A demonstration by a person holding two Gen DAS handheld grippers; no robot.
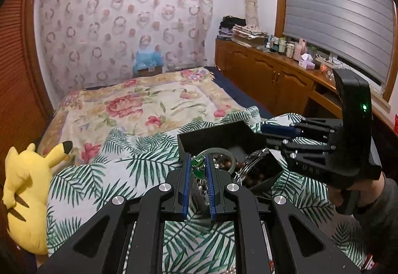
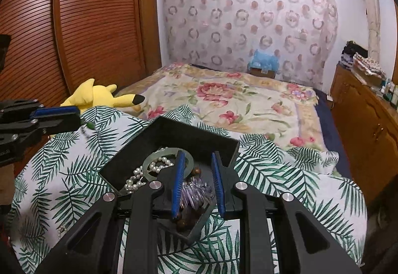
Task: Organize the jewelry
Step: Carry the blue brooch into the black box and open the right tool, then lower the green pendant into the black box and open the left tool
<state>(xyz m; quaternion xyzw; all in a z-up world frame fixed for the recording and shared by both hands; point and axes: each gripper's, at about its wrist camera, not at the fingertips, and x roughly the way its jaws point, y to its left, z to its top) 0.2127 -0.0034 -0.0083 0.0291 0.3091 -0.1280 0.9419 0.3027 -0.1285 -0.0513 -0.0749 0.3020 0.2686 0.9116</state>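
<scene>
A black open box rests on a palm-leaf blanket. It holds a jade bangle, a pearl string, brown wooden beads and a purple crystal bracelet. My left gripper hovers by the box's left side, shut on a green leaf-shaped pendant whose thin chain dangles below. Over the box, my right gripper has its jaws parted. The purple bracelet lies beneath them in the box, untouched by the pads.
The palm-leaf blanket covers the near end of a bed with a floral cover. A yellow plush toy lies at the left edge. A few loose pearls sit on the blanket. Wooden cabinets line the right wall.
</scene>
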